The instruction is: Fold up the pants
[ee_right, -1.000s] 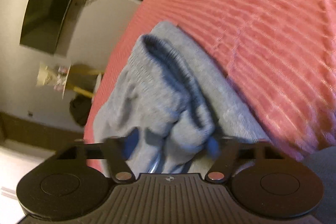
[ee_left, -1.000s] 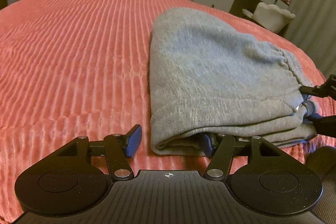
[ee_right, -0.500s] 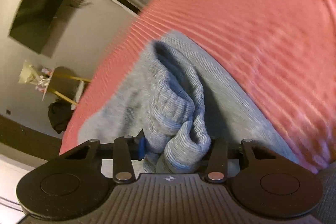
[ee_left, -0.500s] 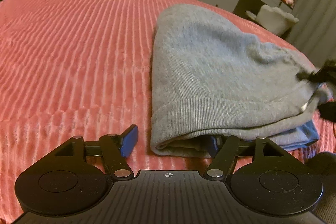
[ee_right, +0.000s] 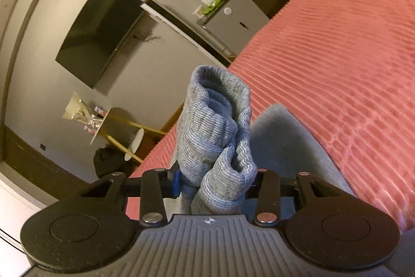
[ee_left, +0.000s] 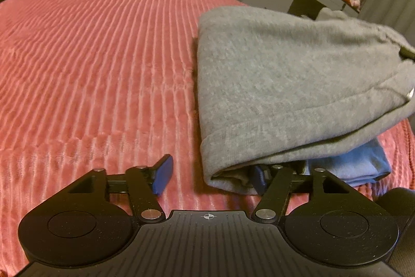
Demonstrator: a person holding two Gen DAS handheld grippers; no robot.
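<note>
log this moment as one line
task: fold pants | left gripper: open, one finger under pants | right gripper: shut on pants | bed

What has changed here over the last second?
The right gripper closed on the bunched waistband and lifted that side of the grey pants, exposing a blue layer beneath. The left gripper stayed open, one finger tucked under the fold.

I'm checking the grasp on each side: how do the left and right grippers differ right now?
The left gripper stands wide open, while the right gripper is shut on a bunched ribbed part of the gray pants. The left sits low at the pink bedspread, one fingertip tucked under the folded edge; the right holds its cloth lifted, standing up between the fingers. Both have black frames and blue pads.
</note>
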